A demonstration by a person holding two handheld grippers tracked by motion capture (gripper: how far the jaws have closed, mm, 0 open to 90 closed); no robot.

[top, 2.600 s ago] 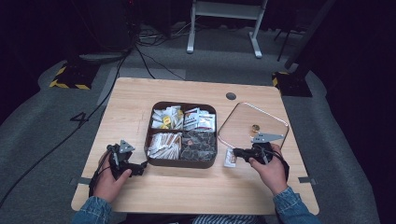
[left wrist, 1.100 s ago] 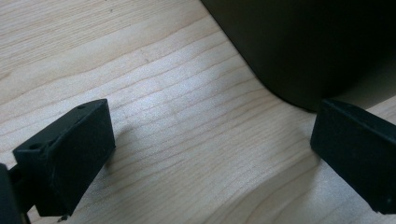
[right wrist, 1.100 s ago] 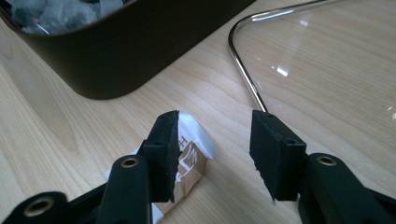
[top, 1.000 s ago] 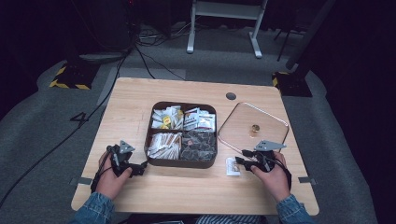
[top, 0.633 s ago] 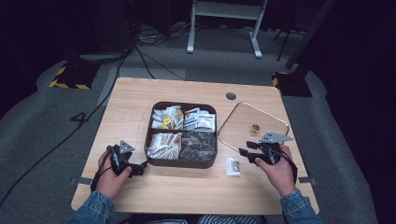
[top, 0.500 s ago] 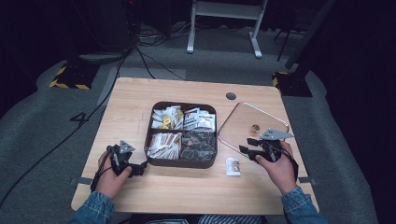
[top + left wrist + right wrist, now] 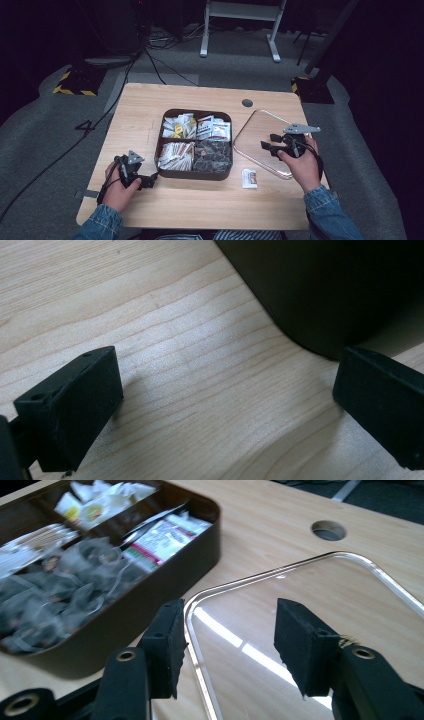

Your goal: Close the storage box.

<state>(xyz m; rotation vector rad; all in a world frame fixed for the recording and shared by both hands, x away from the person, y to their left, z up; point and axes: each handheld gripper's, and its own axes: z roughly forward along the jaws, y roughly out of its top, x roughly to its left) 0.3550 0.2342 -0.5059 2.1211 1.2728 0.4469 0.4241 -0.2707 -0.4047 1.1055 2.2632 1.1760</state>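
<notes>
**Clear lid under the right tongs, box to its left**

Transparent plastic, the lid (image 7: 257,131) lies flat on the wooden table (image 7: 200,212) at the right of the high view, just beside the dark compartment box (image 7: 195,175) but apart from it. It sits skewed, its longer sides running from upper left to lower right of the frame.

The right gripper (image 7: 268,142) hangs over the lid's middle, pointing left toward the box. Its jaws have just been opening and stand spread with nothing between them. In the right gripper view the lid's near rim curves up between the jaws, close by the left one, with the box wall beyond at the left of the picture. So the edge to take is directly ahead and below, and the lid's way to the box is a short carry leftward.

A small sachet (image 7: 249,178) lies on the table below the gap between box and lid, clear of both.

The left gripper (image 7: 150,179) rests at the box's lower left corner, jaws wide and empty. It is well apart from the lid, so the right hand is plainly the nearer.
</notes>
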